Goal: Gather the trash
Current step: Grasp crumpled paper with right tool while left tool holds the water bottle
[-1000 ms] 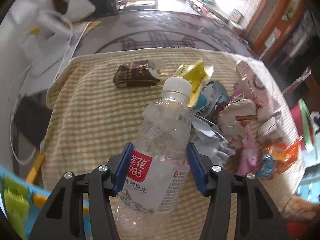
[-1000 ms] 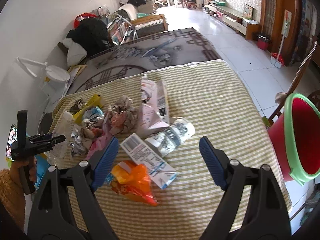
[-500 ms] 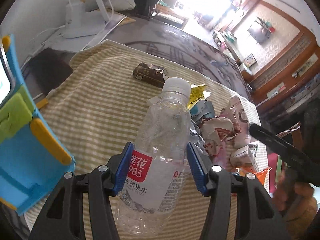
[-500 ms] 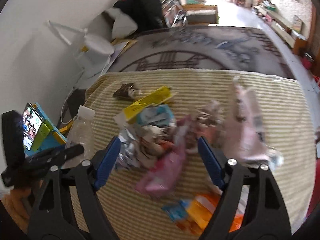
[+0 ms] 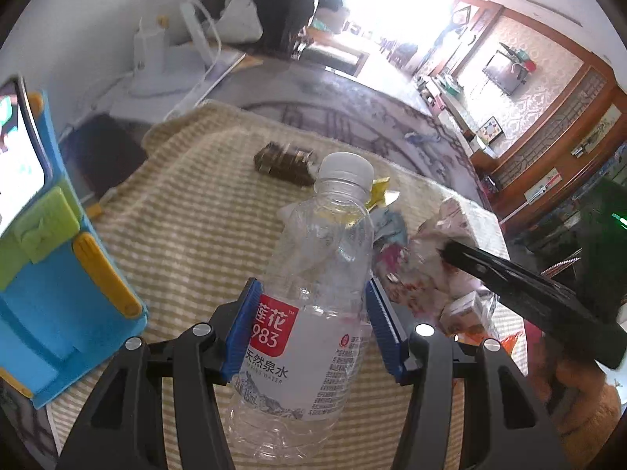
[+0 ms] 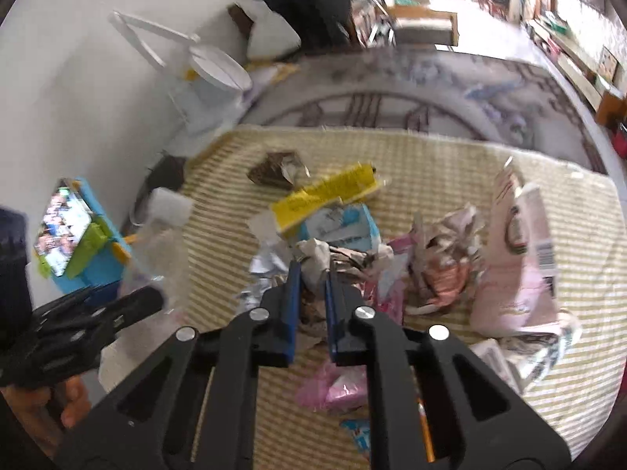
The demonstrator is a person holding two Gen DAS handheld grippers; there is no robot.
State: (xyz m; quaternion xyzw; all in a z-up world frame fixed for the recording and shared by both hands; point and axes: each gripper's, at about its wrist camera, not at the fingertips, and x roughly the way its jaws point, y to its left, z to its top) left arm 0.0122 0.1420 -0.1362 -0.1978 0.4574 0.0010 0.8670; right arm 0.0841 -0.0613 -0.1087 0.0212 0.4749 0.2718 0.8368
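At frame centre the clear water bottle (image 5: 313,305) is clamped upright in the left gripper (image 5: 311,325) for carrying off, while crumpled paper (image 6: 313,262) from the wrapper heap is pinched by the right gripper (image 6: 311,293).

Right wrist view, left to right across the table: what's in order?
Phone in blue stand → clear bottle → brown wrapper → yellow packet → crumpled pink-and-brown paper wad → pink carton.
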